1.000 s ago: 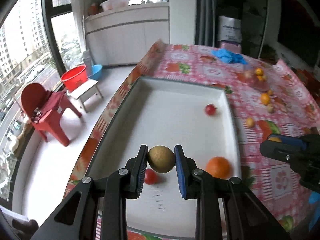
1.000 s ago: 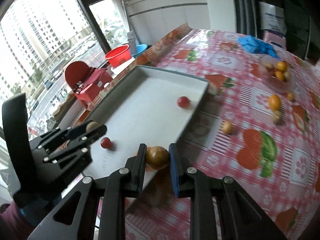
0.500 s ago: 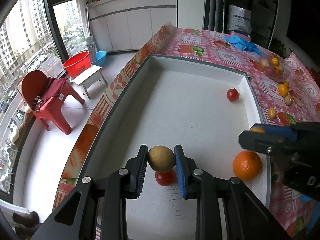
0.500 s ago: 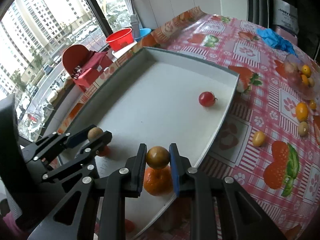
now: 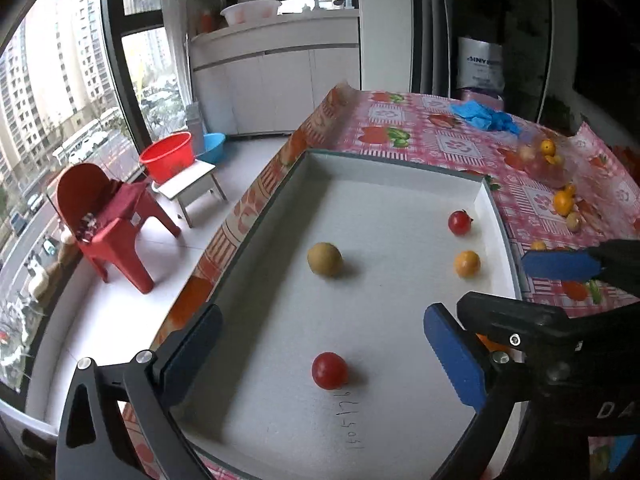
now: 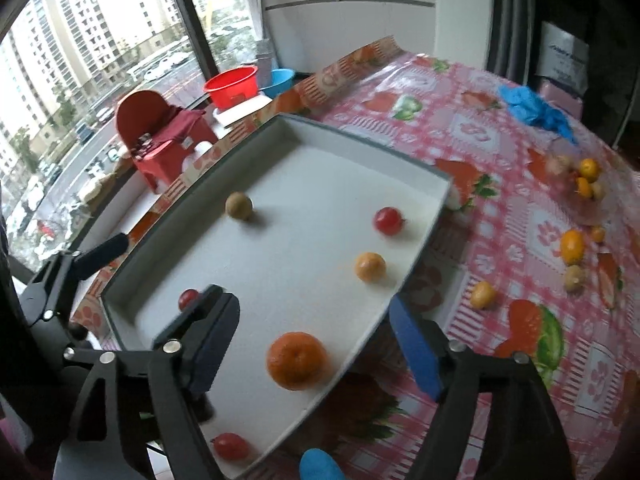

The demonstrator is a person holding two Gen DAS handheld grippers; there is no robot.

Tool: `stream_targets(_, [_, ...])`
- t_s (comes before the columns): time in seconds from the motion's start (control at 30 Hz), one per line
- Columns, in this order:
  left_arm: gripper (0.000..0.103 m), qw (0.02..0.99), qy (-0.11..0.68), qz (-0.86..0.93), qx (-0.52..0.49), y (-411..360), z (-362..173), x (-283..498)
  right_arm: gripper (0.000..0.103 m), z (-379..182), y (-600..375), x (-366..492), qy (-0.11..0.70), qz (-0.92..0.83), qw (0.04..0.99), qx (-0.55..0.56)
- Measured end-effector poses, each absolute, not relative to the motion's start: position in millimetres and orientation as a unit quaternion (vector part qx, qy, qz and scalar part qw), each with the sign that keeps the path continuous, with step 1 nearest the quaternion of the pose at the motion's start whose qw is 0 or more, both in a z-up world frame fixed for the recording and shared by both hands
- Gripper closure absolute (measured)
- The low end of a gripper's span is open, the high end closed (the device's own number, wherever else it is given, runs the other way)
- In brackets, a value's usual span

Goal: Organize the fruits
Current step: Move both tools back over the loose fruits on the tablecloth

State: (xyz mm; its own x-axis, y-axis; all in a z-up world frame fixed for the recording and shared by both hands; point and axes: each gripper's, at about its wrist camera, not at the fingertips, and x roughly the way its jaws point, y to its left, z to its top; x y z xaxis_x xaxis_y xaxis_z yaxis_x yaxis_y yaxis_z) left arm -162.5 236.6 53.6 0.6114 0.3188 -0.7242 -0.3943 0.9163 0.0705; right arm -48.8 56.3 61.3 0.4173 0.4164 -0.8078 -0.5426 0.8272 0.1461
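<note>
The white tray (image 5: pixel 400 176) (image 6: pixel 436 216) lies on the pink tablecloth. In it are a brown-green round fruit (image 5: pixel 324 259) (image 6: pixel 239 206), a small yellow-orange fruit (image 5: pixel 467 263) (image 6: pixel 370 267), a red tomato near the far right wall (image 5: pixel 460 222) (image 6: pixel 388 220), another red tomato (image 5: pixel 329 370) (image 6: pixel 188 298) and a large orange (image 6: pixel 296 360). My left gripper (image 5: pixel 320 354) is open and empty above the tray's near end. My right gripper (image 6: pixel 316 344) is open and empty over the orange.
Loose small fruits (image 6: pixel 572 245) (image 5: pixel 562 202) lie on the tablecloth right of the tray, some in a clear bag (image 5: pixel 546 156). A blue glove (image 6: pixel 536 110) lies at the far end. The table edge drops off left of the tray, with a red chair (image 5: pixel 104 216) below.
Both grippers have opened and pulled back. The brown-green fruit left my left gripper and the yellow-orange fruit left my right gripper; both now lie in the tray.
</note>
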Motion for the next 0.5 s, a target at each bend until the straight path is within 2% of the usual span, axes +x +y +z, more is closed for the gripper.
stream_targets(0.13, [0.002, 0.893, 0.394, 0.206, -0.072, 245.2, 59.6, -165.6, 0.000, 73.0, 27.6, -50.6, 0.442, 0.247, 0.860, -0.070])
stream_targets(0.37, [0.002, 0.892, 0.356, 0.205, -0.191, 267.8, 83.4, -179.8, 0.000, 66.7, 13.6, -85.7, 0.432, 0.222, 0.861, -0.153])
stream_targets(0.5, [0.002, 0.903, 0.318, 0.182, -0.224, 252.5, 112.9, -176.1, 0.000, 50.2, 14.1, -111.9, 0.439, 0.234, 0.849, -0.176])
